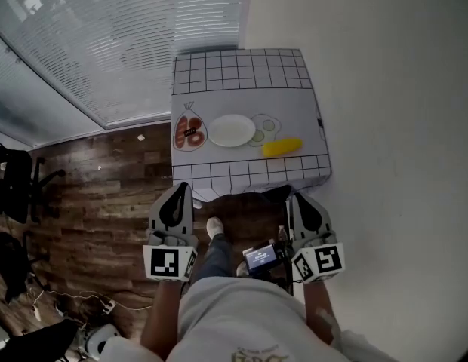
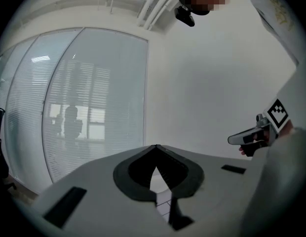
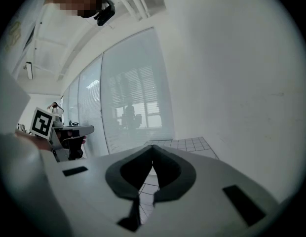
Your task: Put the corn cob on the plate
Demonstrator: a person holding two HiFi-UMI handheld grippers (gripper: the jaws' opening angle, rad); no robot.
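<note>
I am looking steeply down on a small square table (image 1: 241, 70) standing in the upper middle of the frame. It is wearing a white cloth ruled with a dark grid round a plain pale centre. The table is sitting against a smooth white wall (image 1: 385, 89) filling the right side. Slatted blinds (image 1: 106, 36) are running across the upper left, and dark wood-plank flooring (image 1: 106, 179) is spreading below them, with a black office chair (image 1: 15, 183) showing at the far left edge. A round, glossy white plate (image 1: 232, 130) is lying bare at the cloth's centre. The corn cob (image 1: 282, 147), yellow and stubby, is lying on the cloth just right of the plate and apart from it. A red oval packet (image 1: 190, 132) is resting at the plate's left. The left gripper (image 1: 179, 191) and the right gripper (image 1: 300, 198), both grey and rounded, are hanging at the lower middle, short of the table, each clenched on nothing.
</note>
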